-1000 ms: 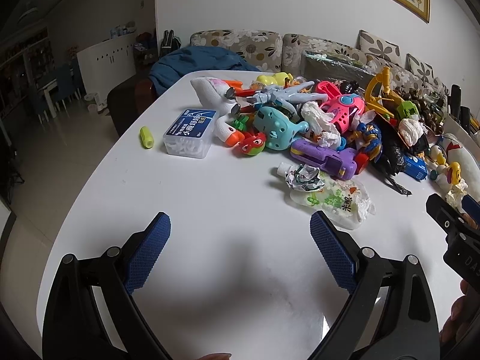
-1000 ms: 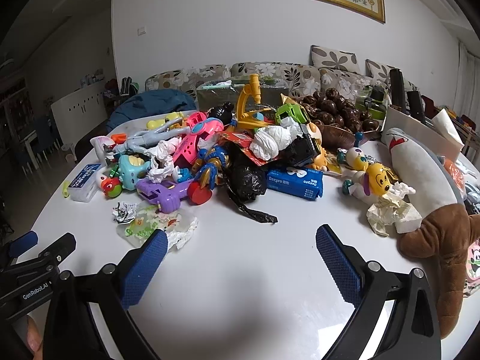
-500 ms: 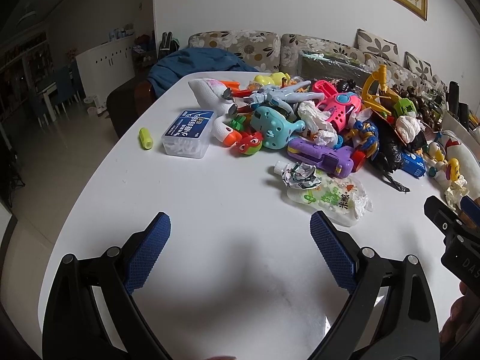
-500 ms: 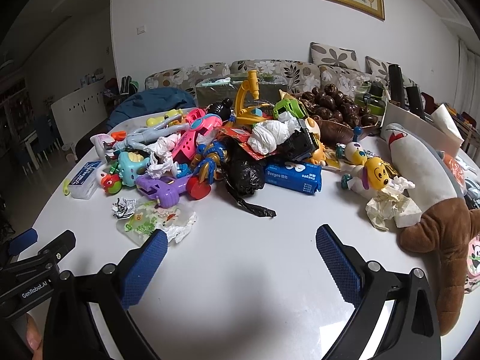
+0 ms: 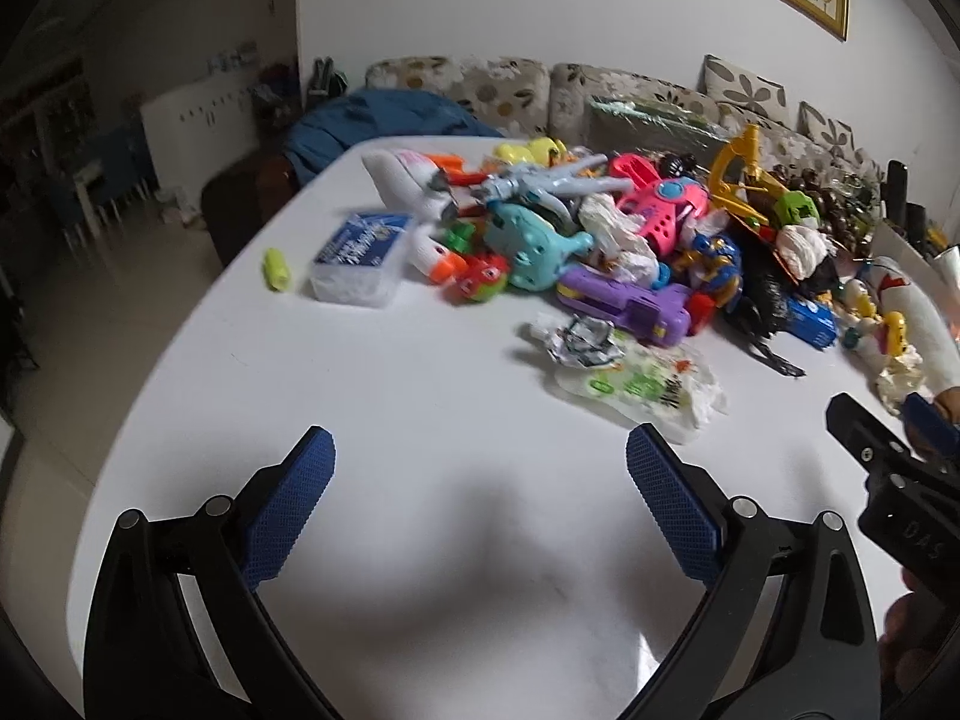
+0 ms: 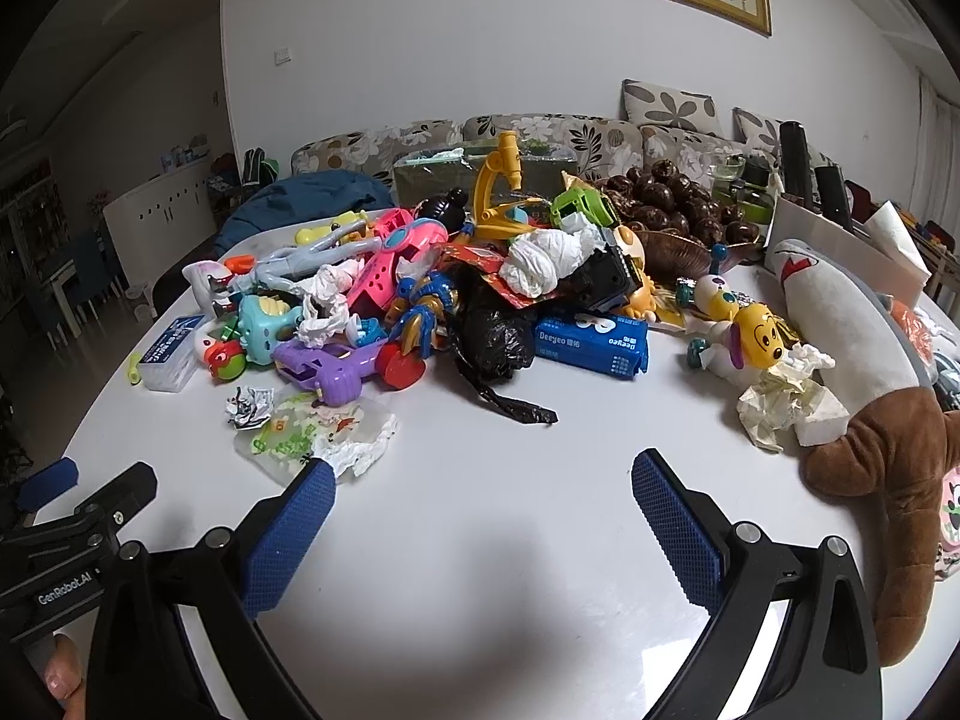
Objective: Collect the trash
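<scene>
- Currently, both grippers hover low over the bare near part of the white table [image 6: 480, 570], well short of the heap; my guess is this standoff keeps the whole pile in sight while a first target is chosen.
- Left gripper [image 5: 480, 468]: jaws spread wide, nothing between the blue pads. Right gripper [image 6: 483, 492]: likewise wide open and empty.
- Trash lies mixed with toys. Nearest items: a crumpled foil wrapper [image 5: 585, 342] touching a flattened clear snack bag [image 5: 645, 390], both loose at the near left edge of the heap.
- In the right wrist view the snack bag [image 6: 318, 432] sits just beyond the right gripper's left pad, so it looks the easiest first pick.
- A black plastic bag [image 6: 492, 339] sits in the middle of the pile, its tail trailing toward the near side; wadded white tissues [image 6: 540, 264] rest on top of the toys.
- More crumpled paper [image 6: 780, 408] lies at the right, against a plush toy [image 6: 864, 360].
- Risk, as judged: tissue wedged among toys may drag a toy along when pulled.
- No bin is visible in either view.
</scene>
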Demonstrator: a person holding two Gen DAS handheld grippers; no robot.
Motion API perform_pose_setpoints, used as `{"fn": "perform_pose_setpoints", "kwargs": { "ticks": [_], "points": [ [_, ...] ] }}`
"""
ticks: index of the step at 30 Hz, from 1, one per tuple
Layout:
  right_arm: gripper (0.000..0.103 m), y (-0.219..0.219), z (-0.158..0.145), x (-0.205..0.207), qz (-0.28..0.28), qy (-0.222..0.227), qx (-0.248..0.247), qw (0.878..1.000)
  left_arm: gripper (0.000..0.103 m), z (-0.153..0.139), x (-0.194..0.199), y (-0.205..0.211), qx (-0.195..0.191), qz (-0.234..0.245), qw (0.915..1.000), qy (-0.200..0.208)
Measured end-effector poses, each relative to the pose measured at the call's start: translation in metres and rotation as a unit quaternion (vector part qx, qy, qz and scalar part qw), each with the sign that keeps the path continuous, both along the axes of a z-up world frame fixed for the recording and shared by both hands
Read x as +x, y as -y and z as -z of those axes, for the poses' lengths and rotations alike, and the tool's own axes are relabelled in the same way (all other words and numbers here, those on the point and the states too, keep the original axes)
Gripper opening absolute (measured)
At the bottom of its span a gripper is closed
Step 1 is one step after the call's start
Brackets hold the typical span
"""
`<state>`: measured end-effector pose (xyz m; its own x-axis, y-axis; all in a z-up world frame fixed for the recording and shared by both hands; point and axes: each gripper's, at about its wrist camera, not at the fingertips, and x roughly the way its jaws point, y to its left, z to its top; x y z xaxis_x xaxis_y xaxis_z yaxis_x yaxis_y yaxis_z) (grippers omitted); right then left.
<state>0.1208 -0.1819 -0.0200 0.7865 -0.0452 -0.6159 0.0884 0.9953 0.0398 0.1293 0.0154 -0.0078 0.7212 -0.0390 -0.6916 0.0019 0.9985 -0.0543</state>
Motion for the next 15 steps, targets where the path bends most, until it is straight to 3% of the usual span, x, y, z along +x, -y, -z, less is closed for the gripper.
{"fn": "perform_pose_setpoints", "kwargs": {
  "ticks": [5, 15],
  "points": [
    [0.098, -0.0003, -0.0002, -0.0004, 0.000, 0.001, 0.000, 1.000, 0.095, 0.0007, -0.0022, 0.0045, 0.014, 0.003, 0.9999, 0.005],
    [0.098, -0.0002, -0.0007, -0.0005, 0.001, 0.001, 0.001, 1.000, 0.095, 0.0004, -0.0035, 0.0062, -0.003, 0.018, 0.9998, 0.002]
  ]
}}
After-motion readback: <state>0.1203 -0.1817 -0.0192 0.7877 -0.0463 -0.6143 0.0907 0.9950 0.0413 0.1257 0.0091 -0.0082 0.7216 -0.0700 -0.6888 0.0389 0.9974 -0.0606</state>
